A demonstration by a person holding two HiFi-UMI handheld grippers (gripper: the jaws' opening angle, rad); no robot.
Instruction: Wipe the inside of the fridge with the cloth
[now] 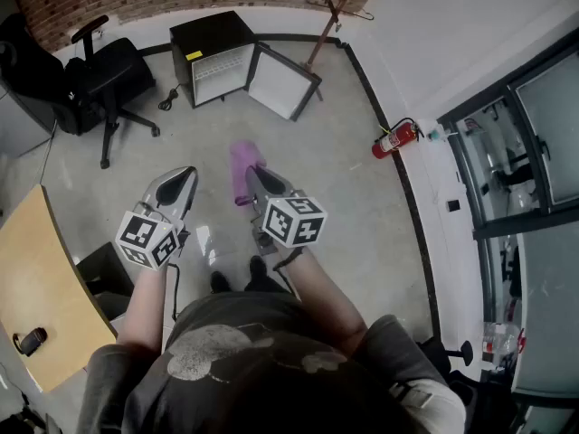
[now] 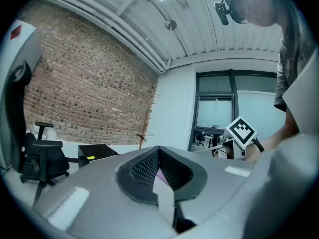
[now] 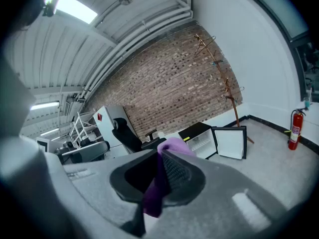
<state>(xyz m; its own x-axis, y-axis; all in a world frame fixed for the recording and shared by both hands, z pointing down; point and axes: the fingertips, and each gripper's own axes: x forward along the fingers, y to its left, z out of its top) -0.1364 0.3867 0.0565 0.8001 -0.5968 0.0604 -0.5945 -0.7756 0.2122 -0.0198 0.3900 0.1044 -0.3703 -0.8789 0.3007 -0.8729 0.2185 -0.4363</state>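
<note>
A small black fridge [image 1: 213, 57] stands on the floor against the far wall, its door [image 1: 282, 83] swung open to the right and its white inside showing. The right gripper view also holds this fridge [image 3: 204, 137], well ahead. My right gripper [image 1: 253, 175] is shut on a purple cloth [image 1: 242, 168], which hangs between the jaws [image 3: 158, 183]. My left gripper [image 1: 185, 181] sits beside it to the left, shut with nothing held. Both grippers hover well short of the fridge.
A black office chair [image 1: 104, 84] stands left of the fridge. A wooden coat stand [image 1: 330, 16] leans at the back right. A red fire extinguisher [image 1: 394, 139] sits by the right wall. A wooden desk [image 1: 36, 297] with a phone is at my near left.
</note>
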